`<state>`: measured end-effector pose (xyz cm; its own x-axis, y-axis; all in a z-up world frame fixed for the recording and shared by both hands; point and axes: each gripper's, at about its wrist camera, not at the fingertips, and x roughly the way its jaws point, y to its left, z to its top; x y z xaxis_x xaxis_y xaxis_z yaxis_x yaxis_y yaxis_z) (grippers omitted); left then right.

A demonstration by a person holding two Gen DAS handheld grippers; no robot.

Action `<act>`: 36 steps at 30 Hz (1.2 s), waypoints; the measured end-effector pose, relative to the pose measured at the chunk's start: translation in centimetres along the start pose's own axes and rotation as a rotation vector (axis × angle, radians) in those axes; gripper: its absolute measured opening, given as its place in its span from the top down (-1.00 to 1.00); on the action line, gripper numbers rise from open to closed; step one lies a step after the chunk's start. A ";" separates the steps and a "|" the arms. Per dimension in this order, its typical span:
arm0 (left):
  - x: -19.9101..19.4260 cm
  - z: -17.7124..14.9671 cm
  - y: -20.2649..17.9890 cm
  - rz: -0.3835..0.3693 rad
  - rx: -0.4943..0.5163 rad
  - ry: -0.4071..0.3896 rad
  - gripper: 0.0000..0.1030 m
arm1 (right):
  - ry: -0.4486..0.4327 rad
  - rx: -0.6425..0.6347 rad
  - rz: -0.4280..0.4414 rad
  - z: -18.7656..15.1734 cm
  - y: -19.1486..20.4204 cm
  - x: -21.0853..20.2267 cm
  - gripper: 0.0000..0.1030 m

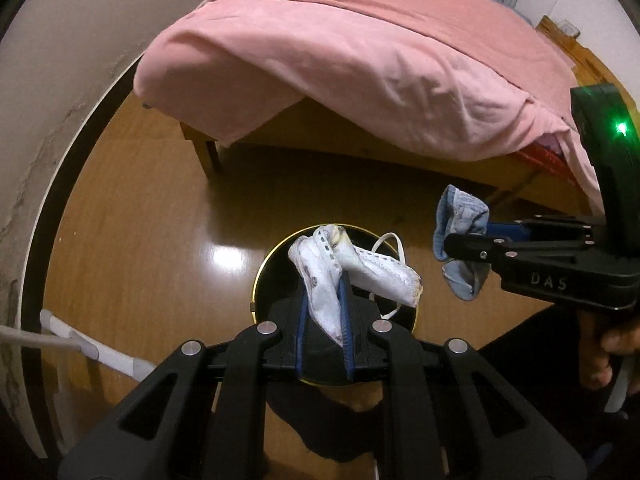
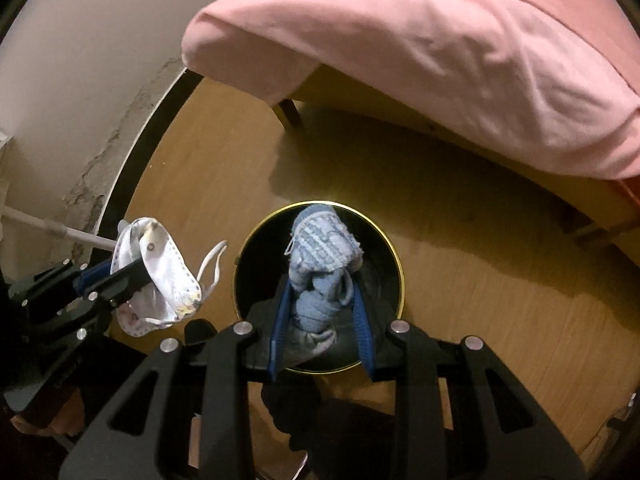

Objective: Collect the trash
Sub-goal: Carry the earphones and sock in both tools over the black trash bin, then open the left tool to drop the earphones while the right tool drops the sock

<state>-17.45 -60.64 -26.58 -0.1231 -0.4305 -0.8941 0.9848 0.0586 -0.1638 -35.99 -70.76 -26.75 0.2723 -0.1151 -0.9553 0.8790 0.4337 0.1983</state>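
My left gripper (image 1: 325,300) is shut on a crumpled white face mask (image 1: 352,268) with ear loops and holds it above a round black bin with a gold rim (image 1: 256,280) on the floor. My right gripper (image 2: 320,300) is shut on a bunched blue sock (image 2: 320,252) and holds it over the same bin (image 2: 396,264). In the left wrist view the right gripper (image 1: 464,246) with the sock (image 1: 460,216) hangs to the right of the bin. In the right wrist view the left gripper (image 2: 132,270) with the mask (image 2: 168,280) is left of the bin.
A bed with a pink cover (image 1: 360,52) and wooden legs (image 1: 208,156) stands behind the bin. A wall with a dark skirting (image 1: 44,208) and a white cable duct (image 1: 100,352) runs on the left. The wooden floor (image 1: 152,216) lies all around.
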 end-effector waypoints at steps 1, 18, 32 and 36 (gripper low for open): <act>0.4 -0.1 -0.1 -0.011 0.004 0.005 0.74 | 0.001 0.004 0.001 0.1 -0.2 0.1 0.43; 1.3 0.9 -1.2 0.006 0.011 -0.007 -0.02 | -0.022 -0.003 0.021 0.9 -0.1 -0.4 0.42; -2.8 -0.1 0.5 0.036 -0.029 -0.083 -0.54 | -0.065 -0.047 0.034 1.7 2.3 -2.6 -0.21; -7.8 -0.4 1.4 0.067 -0.055 -0.140 -0.63 | -0.117 -0.095 0.047 2.8 5.1 -5.2 -0.24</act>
<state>-15.16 -56.85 -19.94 -0.0355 -0.5452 -0.8376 0.9815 0.1388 -0.1320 -31.88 -70.45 -20.12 0.3613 -0.1936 -0.9121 0.8248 0.5227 0.2158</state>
